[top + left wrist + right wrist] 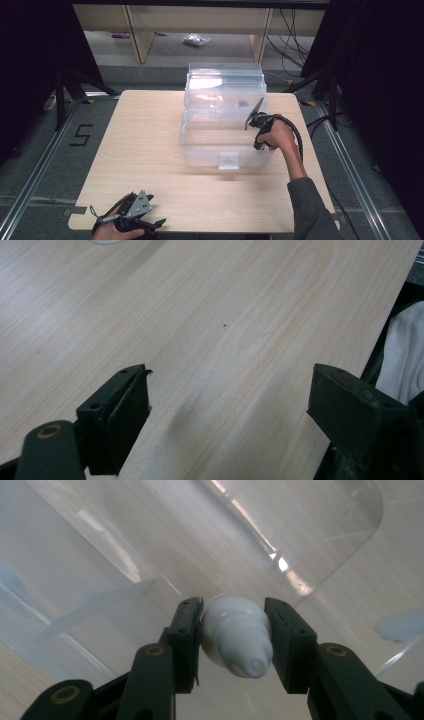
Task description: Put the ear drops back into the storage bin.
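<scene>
On the pale wooden desk (pixel 150 145) stands a clear plastic storage box (pixel 220 145) with its transparent lid (pixel 225 82) swung up and back, toward twelve o'clock. The box sits a little past the desk's middle, toward one o'clock, and a small clear latch tab (pixel 229 161) hangs on its near wall.

The right gripper (pixel 252 119) reaches into the box at its three o'clock side, held from above by the person's right hand (pixel 277 137), with the cable looping off behind the wrist. In the right gripper view its fingers (pixel 187 630) are clamped on a small white plastic bottle with a ribbed cap (pixel 235 637); the cap end points back toward the camera, and a pad presses each side of the bottle. Beyond it lies the clear floor of the box, with the wood grain showing through.

The left gripper (pixel 150 222) rests at the desk's near edge, around seven o'clock, in the left hand (pixel 115 231). In the left gripper view its fingers (pixel 120 415) stand wide apart over bare wood with nothing between them.
</scene>
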`<act>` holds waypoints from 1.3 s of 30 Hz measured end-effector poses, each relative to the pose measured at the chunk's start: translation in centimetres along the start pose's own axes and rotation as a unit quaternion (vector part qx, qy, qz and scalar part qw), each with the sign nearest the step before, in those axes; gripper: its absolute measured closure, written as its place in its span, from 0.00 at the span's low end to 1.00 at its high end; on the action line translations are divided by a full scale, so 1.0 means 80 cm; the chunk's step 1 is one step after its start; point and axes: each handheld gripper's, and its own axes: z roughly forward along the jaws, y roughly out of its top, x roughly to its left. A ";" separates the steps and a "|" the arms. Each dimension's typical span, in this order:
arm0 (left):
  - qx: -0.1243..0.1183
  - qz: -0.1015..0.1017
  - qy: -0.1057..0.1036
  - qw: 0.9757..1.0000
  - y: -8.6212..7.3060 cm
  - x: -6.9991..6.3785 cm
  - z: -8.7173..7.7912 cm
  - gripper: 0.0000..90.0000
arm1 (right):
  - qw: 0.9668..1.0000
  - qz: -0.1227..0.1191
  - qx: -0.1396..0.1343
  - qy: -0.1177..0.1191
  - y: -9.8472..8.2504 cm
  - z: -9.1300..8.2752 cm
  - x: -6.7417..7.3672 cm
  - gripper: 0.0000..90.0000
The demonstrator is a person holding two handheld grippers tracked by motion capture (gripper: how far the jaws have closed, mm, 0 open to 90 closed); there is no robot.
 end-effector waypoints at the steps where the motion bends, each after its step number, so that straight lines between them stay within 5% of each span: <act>1: 0.000 0.000 0.000 1.000 0.000 0.000 0.000 0.18 | 1.000 0.000 0.000 0.000 0.000 0.000 0.000 0.67; 3: 0.000 0.000 0.000 1.000 0.000 0.000 0.000 0.18 | 1.000 -0.008 0.002 -0.001 0.000 0.003 -0.002 0.67; 4: 0.000 0.000 0.000 1.000 0.000 0.000 0.000 0.18 | 1.000 0.010 0.006 -0.002 0.001 0.002 0.001 0.67; 5: 0.000 0.000 0.000 1.000 0.000 0.000 0.000 0.18 | 1.000 -0.008 -0.004 0.000 -0.001 0.006 -0.003 0.67; 11: 0.000 0.000 0.000 1.000 0.000 0.000 0.000 0.18 | 1.000 -0.008 -0.003 0.003 -0.001 0.014 -0.008 0.67; 22: 0.001 0.000 0.000 1.000 0.000 0.000 0.000 0.18 | 1.000 0.013 0.003 0.003 -0.003 0.020 -0.007 0.67; 31: 0.002 0.002 -0.001 1.000 0.000 0.000 0.000 0.18 | 1.000 0.006 -0.001 0.012 -0.002 0.020 -0.007 0.66; 33: 0.002 0.002 -0.001 1.000 0.000 0.000 0.000 0.18 | 1.000 0.022 -0.002 0.019 -0.003 0.017 -0.003 0.66; 39: 0.002 0.002 -0.001 1.000 0.000 -0.001 0.000 0.18 | 0.999 0.020 -0.018 0.022 -0.007 0.005 -0.004 0.50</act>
